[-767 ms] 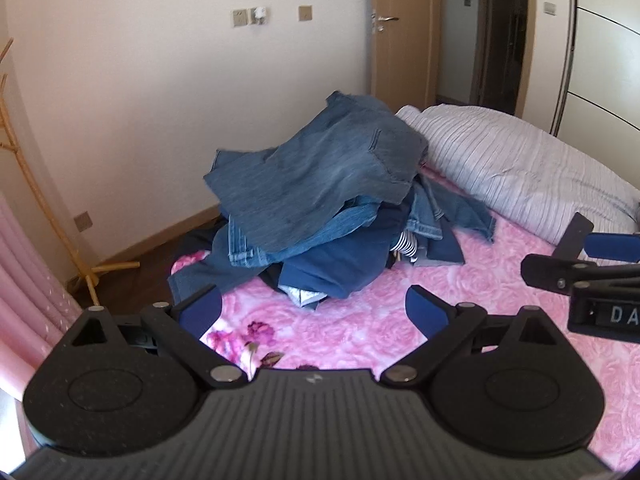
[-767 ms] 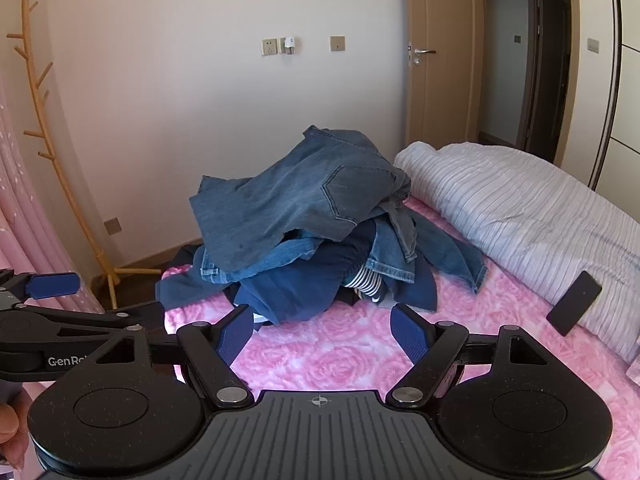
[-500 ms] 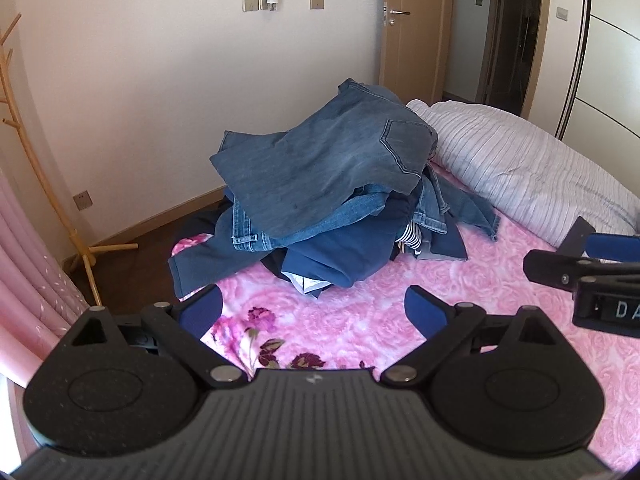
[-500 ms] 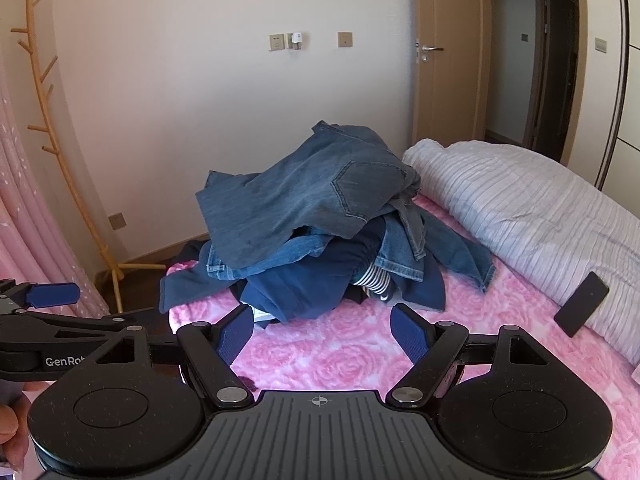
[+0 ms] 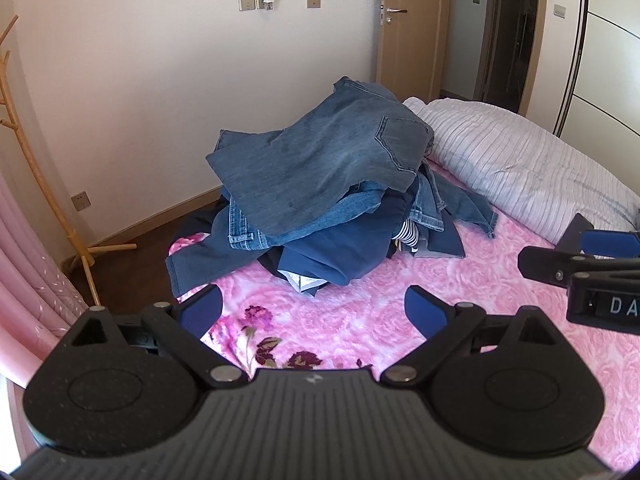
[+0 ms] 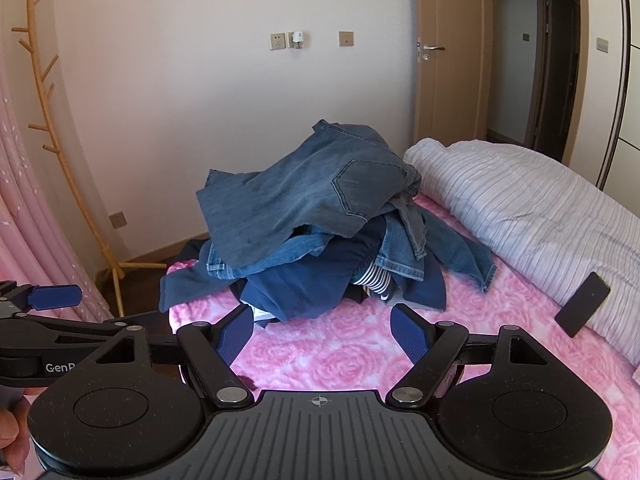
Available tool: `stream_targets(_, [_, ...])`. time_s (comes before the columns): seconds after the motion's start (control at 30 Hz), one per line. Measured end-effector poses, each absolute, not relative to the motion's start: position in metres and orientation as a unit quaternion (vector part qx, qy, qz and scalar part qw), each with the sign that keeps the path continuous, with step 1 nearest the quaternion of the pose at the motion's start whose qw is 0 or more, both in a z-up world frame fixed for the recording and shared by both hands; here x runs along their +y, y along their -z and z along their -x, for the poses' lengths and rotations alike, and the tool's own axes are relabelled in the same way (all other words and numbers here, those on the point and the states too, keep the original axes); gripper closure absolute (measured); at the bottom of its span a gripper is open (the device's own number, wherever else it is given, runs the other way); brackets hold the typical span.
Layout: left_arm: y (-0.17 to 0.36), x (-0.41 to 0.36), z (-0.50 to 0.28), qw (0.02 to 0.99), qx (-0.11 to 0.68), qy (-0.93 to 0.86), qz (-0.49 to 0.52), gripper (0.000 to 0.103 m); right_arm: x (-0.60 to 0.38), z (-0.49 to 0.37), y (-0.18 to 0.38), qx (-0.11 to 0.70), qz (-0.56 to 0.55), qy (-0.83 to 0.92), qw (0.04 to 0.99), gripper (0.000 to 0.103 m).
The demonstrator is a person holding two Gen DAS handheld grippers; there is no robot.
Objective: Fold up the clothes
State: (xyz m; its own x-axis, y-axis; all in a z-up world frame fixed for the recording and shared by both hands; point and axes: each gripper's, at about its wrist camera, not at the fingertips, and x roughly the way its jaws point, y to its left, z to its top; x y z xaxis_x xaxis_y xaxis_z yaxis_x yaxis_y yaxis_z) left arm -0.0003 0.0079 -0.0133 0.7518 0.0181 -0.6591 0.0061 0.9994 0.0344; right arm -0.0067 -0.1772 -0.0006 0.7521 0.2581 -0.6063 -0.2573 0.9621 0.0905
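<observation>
A tall heap of blue denim jeans and navy garments (image 5: 320, 200) sits on the pink rose-patterned bedspread (image 5: 360, 312) near the bed's far corner, well apart from both tools. The left gripper (image 5: 312, 312) hovers over bare bedspread with its blue-padded fingers (image 5: 202, 308) spread wide and nothing between them; the right gripper (image 6: 322, 330) is likewise released and empty, aimed at the foot of the heap. No garment appears to have been picked yet, so the folding looks to be at its very start. The main risk is in the heap itself: the top pair of faded jeans (image 6: 304, 196) drapes over several tangled layers, and a pinch taken low or deep could catch two garments at once and drag the whole stack toward the bed's edge, where a denim leg (image 6: 180, 284) already hangs over. A grip on thick seams may also slip. The black phone-like slab (image 6: 582, 304), leaning against the striped white duvet (image 6: 520, 208), lies near where clothes might be spread and could be swept off.
</observation>
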Motion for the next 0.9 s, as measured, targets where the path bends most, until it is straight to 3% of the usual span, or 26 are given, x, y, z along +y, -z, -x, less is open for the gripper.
stream_targets(0.9, [0.012,-0.006,-0.002,0.935,0.353,0.0,-0.021,0.007,-0.186,0.001,0.004,0.326,0.002,-0.149,0.933,0.025])
